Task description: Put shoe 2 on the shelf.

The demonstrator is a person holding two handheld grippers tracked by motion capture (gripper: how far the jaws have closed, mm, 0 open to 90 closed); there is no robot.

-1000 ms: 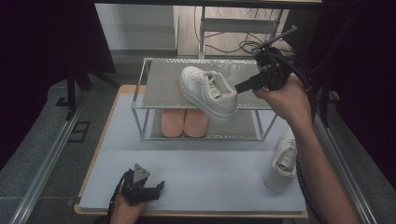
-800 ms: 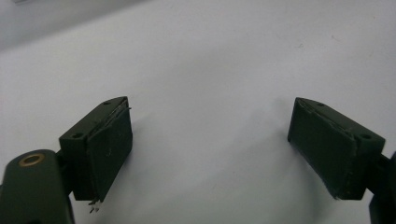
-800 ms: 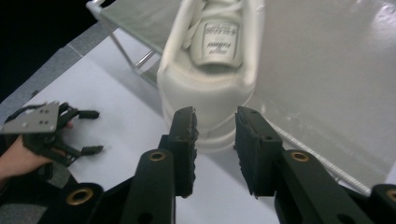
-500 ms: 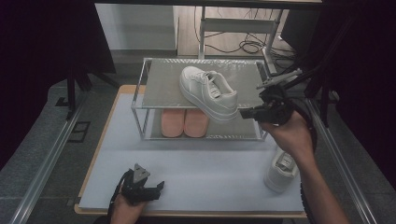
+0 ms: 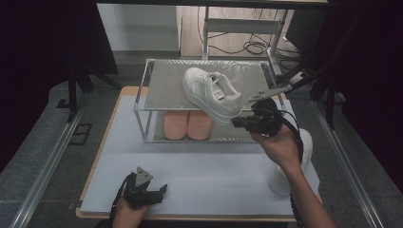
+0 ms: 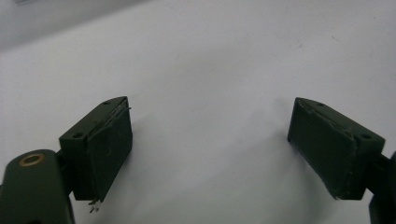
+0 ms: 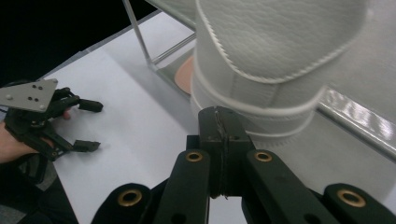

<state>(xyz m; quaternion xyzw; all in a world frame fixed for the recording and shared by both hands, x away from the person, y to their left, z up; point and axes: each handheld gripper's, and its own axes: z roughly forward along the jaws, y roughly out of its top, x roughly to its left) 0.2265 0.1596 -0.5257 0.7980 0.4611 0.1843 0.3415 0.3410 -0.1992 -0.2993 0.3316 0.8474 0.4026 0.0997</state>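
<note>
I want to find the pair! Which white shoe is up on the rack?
The white sneaker on the rack's top shelf; the other white sneaker lies on the table.

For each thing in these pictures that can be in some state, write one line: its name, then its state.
Left gripper: open, empty, low over the white mat.
Right gripper: shut, empty, by the heel of the shoe on the rack.
White shoe on the rack: upright, heel overhanging the top shelf.
Second white shoe: on the mat, partly hidden.
Pink insoles: flat, side by side, lower shelf.

White sneaker (image 5: 212, 95), pink slippers (image 5: 187, 125), silver-grey rack (image 5: 166, 84), pale lavender mat (image 5: 209, 166), black tongs (image 7: 219, 135).
</note>
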